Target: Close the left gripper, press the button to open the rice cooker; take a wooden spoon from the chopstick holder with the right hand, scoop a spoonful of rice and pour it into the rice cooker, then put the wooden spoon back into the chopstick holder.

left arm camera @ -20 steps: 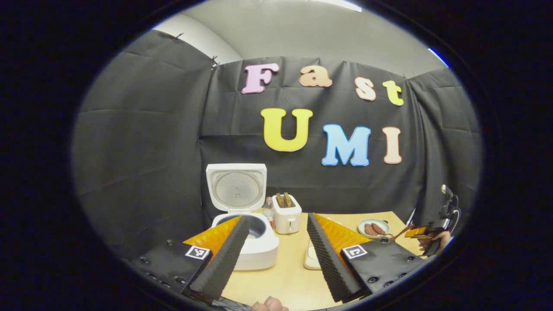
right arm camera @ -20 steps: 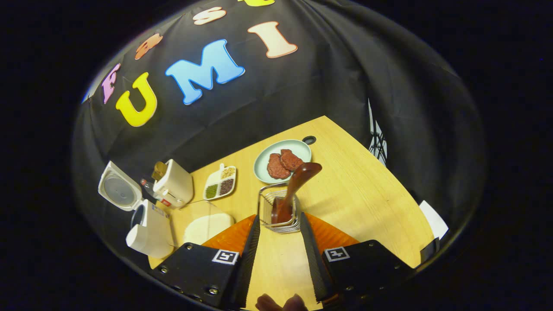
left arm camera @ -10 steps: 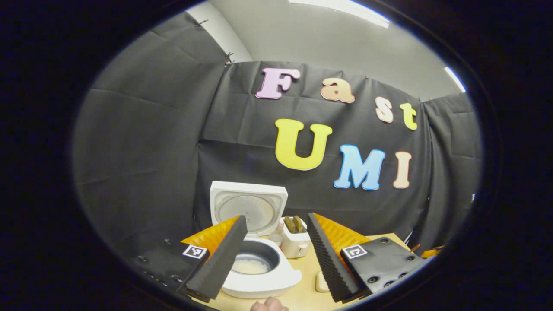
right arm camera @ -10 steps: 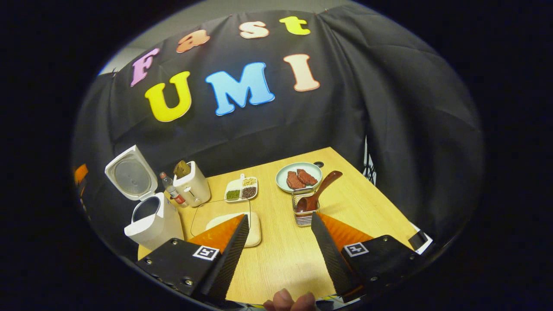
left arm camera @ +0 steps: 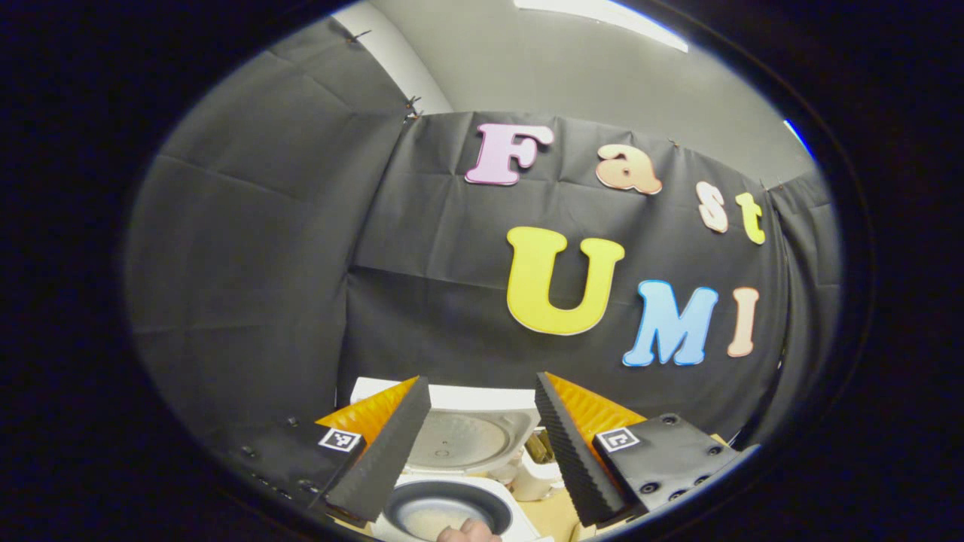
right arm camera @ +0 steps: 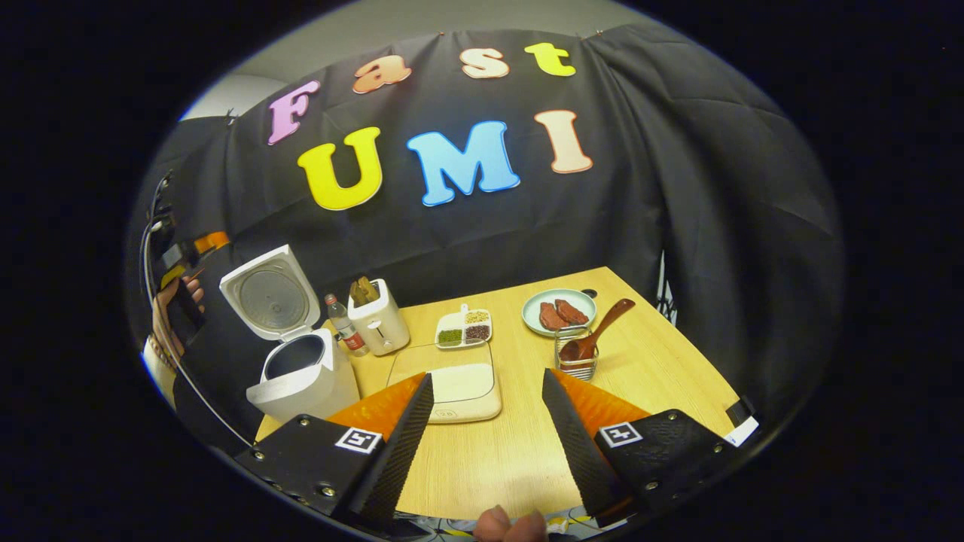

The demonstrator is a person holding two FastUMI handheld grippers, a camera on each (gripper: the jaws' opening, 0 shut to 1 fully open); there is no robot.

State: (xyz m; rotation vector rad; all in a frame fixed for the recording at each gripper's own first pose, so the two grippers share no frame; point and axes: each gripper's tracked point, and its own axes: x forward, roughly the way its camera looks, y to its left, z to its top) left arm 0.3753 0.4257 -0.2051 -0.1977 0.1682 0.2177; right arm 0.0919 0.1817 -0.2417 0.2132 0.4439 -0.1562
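The white rice cooker [right arm camera: 301,373] stands at the table's left edge with its lid [right arm camera: 269,297] up. In the left gripper view the lid [left arm camera: 461,436] and the pot [left arm camera: 444,516], with pale rice in it, lie just below my open left gripper [left arm camera: 482,380]. The wooden spoon [right arm camera: 599,335] leans in the wire chopstick holder [right arm camera: 576,363] at mid right. My right gripper [right arm camera: 487,375] is open, empty, and well back from the holder. A clear box of rice [right arm camera: 459,380] lies between its fingers.
A toaster [right arm camera: 379,322] and a small bottle [right arm camera: 343,325] stand behind the cooker. A divided dish of beans [right arm camera: 465,329] and a plate of meat [right arm camera: 559,311] sit at the back of the wooden table [right arm camera: 648,376]. A hand holds the left gripper [right arm camera: 188,256] at far left.
My right gripper has drawn back and up from the holder, leaving the spoon in it. My left gripper has moved closer over the cooker and tilted up toward the wall.
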